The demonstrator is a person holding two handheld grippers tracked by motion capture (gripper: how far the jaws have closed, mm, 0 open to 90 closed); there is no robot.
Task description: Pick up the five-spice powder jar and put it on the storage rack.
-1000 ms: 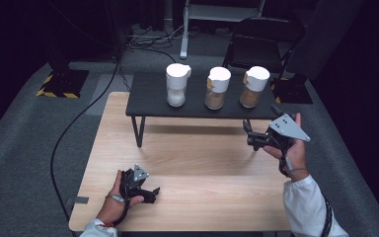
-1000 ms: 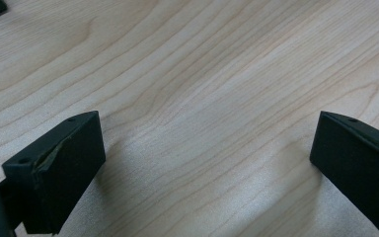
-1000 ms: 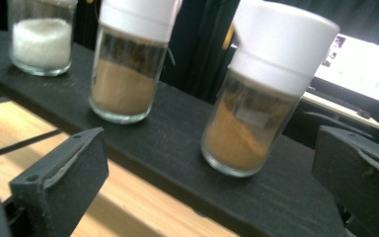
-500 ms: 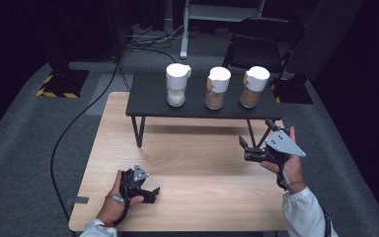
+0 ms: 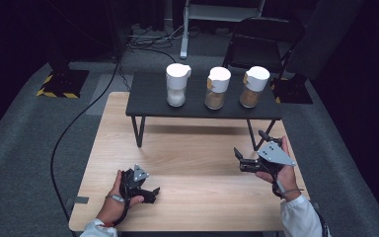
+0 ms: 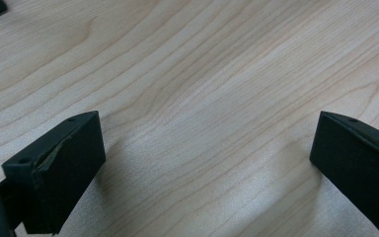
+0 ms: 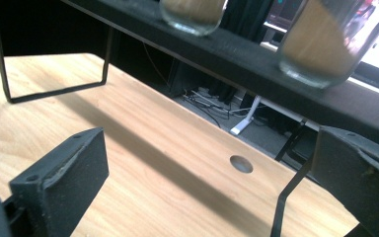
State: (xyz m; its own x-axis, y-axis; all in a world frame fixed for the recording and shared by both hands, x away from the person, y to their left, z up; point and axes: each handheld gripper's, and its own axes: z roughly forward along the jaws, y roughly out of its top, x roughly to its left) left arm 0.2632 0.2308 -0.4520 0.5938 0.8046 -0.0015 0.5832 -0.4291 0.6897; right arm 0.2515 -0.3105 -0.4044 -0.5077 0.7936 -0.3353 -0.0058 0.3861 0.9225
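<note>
The right gripper (image 5: 249,159) is held low over the wooden surface (image 5: 192,148), fingers (image 7: 59,182) spread wide and grasping nothing. The jars on the black shelf (image 5: 148,101) are seen ahead and above: the right-hand brown jar (image 5: 254,86) is nearest, standing upright, up and slightly right of the fingers, well apart from them. The middle jar (image 5: 218,88) and the white jar (image 5: 177,84) are lined up further left. The left gripper (image 5: 145,190) is rested on the surface, fingers (image 6: 54,173) released, farther from the jars
</note>
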